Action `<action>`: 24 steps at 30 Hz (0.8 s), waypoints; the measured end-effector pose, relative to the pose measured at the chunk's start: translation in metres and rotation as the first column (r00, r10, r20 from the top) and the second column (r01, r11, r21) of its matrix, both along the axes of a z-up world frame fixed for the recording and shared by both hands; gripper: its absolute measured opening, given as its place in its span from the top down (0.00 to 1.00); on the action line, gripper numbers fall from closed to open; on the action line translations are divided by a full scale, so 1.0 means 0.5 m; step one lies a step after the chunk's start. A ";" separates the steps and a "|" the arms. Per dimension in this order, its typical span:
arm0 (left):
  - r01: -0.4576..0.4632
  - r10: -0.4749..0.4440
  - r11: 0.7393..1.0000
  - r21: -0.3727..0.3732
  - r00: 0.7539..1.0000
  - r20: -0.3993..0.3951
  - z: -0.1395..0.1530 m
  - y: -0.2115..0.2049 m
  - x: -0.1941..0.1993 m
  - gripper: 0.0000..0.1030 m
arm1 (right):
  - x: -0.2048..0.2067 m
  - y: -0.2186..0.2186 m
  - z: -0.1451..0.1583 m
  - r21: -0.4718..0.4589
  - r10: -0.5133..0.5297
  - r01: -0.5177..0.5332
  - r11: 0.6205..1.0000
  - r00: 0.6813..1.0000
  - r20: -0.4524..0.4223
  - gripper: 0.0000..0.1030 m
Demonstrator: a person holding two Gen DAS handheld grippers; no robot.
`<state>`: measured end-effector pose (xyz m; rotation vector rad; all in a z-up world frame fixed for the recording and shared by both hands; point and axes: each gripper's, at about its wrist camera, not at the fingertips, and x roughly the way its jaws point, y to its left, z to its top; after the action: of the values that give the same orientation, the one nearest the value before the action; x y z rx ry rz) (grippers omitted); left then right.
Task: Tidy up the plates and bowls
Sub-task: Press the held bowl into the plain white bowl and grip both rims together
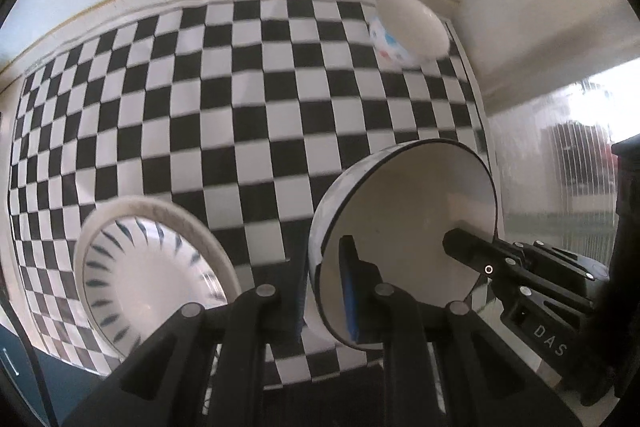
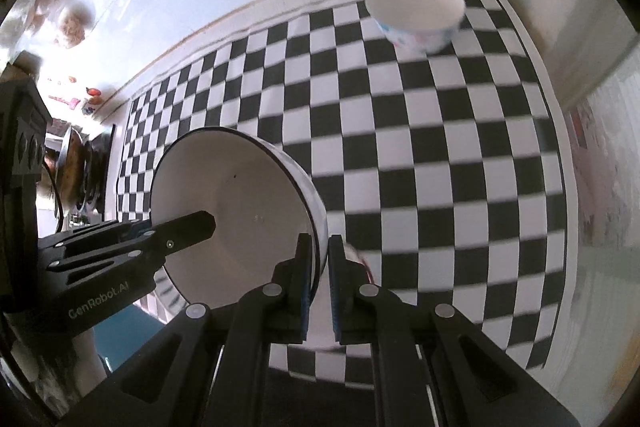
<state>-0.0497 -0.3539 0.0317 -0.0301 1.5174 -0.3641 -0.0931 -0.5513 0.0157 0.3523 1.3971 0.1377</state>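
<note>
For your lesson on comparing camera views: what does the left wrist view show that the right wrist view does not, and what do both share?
Only the left wrist view shows the blue-patterned plate lying on the checkered cloth.

Only the right wrist view shows the cluttered shelf at the far left.

Both show the dark-rimmed bowl, pinched at opposite rims by the left gripper and right gripper, and the floral bowl standing in the cloth's far corner.
</note>
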 end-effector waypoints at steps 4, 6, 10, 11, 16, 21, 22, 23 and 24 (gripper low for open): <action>0.028 -0.028 1.000 0.011 0.998 -0.051 -0.041 -0.004 -0.034 0.87 | -0.037 0.000 -0.041 -0.001 -0.007 0.007 1.000 0.999 -0.048 0.91; 0.033 -0.031 0.999 0.018 0.996 -0.080 -0.066 -0.005 -0.045 0.87 | -0.043 0.001 -0.063 -0.006 -0.007 0.007 1.000 0.998 -0.067 0.91; 0.055 -0.048 0.997 0.047 0.990 -0.134 -0.124 -0.013 -0.062 0.87 | -0.060 0.000 -0.110 -0.015 -0.013 0.011 1.000 0.994 -0.111 0.91; 0.058 -0.050 0.997 0.052 0.988 -0.147 -0.136 -0.014 -0.064 0.87 | -0.063 -0.001 -0.118 -0.017 -0.011 0.009 1.000 0.993 -0.119 0.91; 0.059 -0.047 0.996 0.060 0.981 -0.188 -0.173 -0.022 -0.063 0.87 | -0.078 -0.009 -0.154 -0.022 -0.014 0.011 1.000 0.988 -0.157 0.91; 0.066 -0.052 0.996 0.063 0.979 -0.198 -0.188 -0.040 -0.062 0.87 | -0.074 -0.020 -0.170 -0.010 -0.021 0.020 1.000 0.983 -0.181 0.91; 0.071 -0.056 0.995 0.065 0.977 -0.205 -0.191 -0.041 -0.063 0.87 | -0.072 -0.021 -0.170 -0.008 -0.024 0.023 1.000 0.983 -0.183 0.91; 0.071 -0.056 0.995 0.066 0.977 -0.208 -0.194 -0.045 -0.062 0.87 | -0.070 -0.021 -0.170 -0.007 -0.024 0.023 1.000 0.983 -0.184 0.91; 0.074 -0.058 0.995 0.069 0.977 -0.206 -0.195 -0.048 -0.061 0.87 | -0.068 -0.023 -0.171 -0.005 -0.024 0.024 1.000 0.982 -0.188 0.91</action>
<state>-0.0804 -0.3777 -0.0659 0.0445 1.7377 -0.3642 -0.1270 -0.5627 -0.0699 0.3873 1.5794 0.0840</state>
